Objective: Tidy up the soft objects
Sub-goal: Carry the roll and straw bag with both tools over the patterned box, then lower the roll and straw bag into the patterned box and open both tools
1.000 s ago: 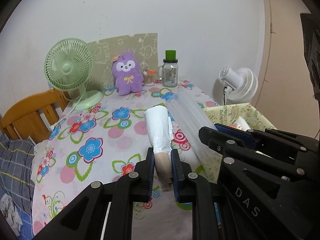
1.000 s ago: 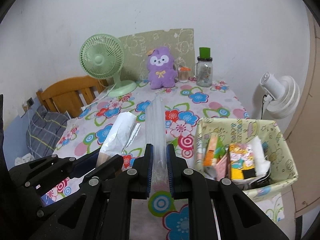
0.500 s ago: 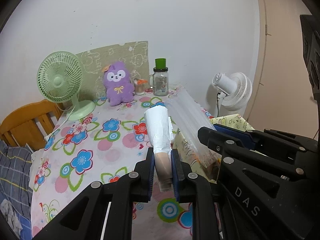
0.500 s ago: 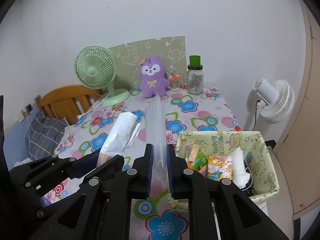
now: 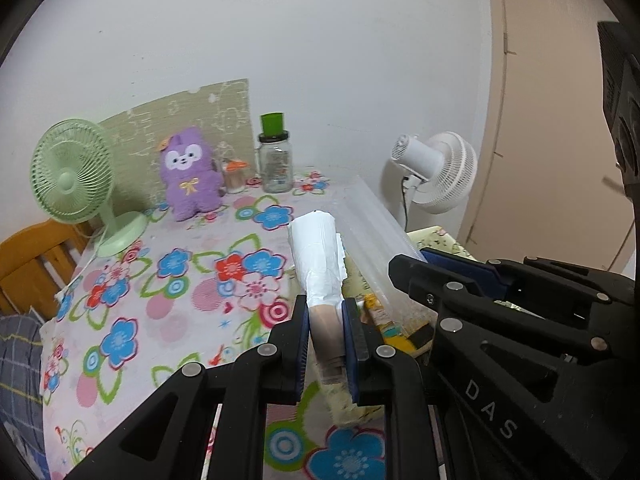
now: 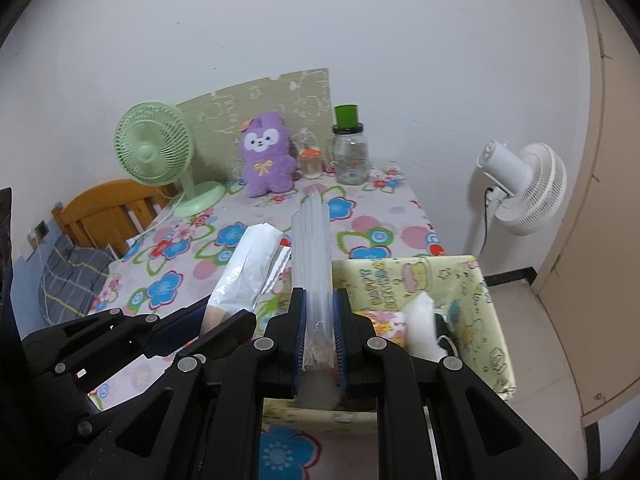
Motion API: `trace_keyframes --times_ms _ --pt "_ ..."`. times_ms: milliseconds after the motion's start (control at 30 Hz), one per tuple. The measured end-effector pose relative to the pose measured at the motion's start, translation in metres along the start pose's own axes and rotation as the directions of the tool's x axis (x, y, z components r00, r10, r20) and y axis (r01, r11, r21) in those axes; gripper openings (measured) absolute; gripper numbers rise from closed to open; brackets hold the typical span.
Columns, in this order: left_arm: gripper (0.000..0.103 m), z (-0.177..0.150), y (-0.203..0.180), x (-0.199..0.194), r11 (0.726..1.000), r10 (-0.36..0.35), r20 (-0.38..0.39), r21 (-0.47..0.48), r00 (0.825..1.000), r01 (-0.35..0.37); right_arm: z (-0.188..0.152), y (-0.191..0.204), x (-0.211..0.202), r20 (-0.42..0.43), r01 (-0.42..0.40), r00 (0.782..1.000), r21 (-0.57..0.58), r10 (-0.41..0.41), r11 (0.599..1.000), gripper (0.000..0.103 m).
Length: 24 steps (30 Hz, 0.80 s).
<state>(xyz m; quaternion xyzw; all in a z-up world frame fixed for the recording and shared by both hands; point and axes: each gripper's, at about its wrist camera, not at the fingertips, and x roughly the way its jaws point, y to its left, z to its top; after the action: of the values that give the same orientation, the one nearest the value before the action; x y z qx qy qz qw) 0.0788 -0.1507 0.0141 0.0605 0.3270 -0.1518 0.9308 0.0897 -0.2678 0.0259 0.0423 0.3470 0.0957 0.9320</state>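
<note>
My left gripper (image 5: 326, 344) is shut on a white soft packet (image 5: 318, 258) that sticks up and forward; it also shows in the right wrist view (image 6: 250, 270). My right gripper (image 6: 319, 340) is shut on a clear plastic sleeve (image 6: 312, 248), which also shows in the left wrist view (image 5: 374, 236). Both are held above the near edge of a yellow patterned fabric basket (image 6: 490, 312) holding several packets. A purple plush toy (image 6: 266, 162) sits at the back of the flowered table (image 6: 380, 226).
A green desk fan (image 6: 154, 150), a glass jar with a green lid (image 6: 350, 152) and a small orange-lidded jar (image 6: 311, 162) stand at the back. A white floor fan (image 6: 524, 186) stands right of the table. A wooden bed frame (image 6: 104, 212) is at the left.
Both grippers have pulled back and to the right with their items, from over the table to above the basket. The grips have not changed.
</note>
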Motion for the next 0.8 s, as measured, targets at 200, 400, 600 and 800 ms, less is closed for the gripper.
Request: trace_keyframes --times_ms 200,400,600,800 --pt "0.014 0.006 -0.018 0.019 0.999 -0.03 -0.023 0.023 0.999 0.031 0.001 -0.026 0.005 -0.006 0.024 1.0 0.029 -0.024 0.999 0.016" --pt "0.015 0.008 -0.034 0.038 0.997 -0.06 -0.062 0.041 0.996 0.063 -0.001 -0.048 0.012 -0.023 0.047 0.999 0.05 -0.046 0.998 0.016" --pt "0.018 0.006 -0.044 0.052 0.996 -0.069 -0.089 0.048 0.994 0.074 -0.006 -0.06 0.018 -0.044 0.06 0.997 0.059 -0.057 0.996 0.016" --pt "0.046 0.002 -0.047 0.063 0.997 -0.037 -0.116 0.065 0.993 0.045 -0.012 -0.068 0.027 -0.075 0.063 0.996 0.071 -0.058 0.995 0.016"
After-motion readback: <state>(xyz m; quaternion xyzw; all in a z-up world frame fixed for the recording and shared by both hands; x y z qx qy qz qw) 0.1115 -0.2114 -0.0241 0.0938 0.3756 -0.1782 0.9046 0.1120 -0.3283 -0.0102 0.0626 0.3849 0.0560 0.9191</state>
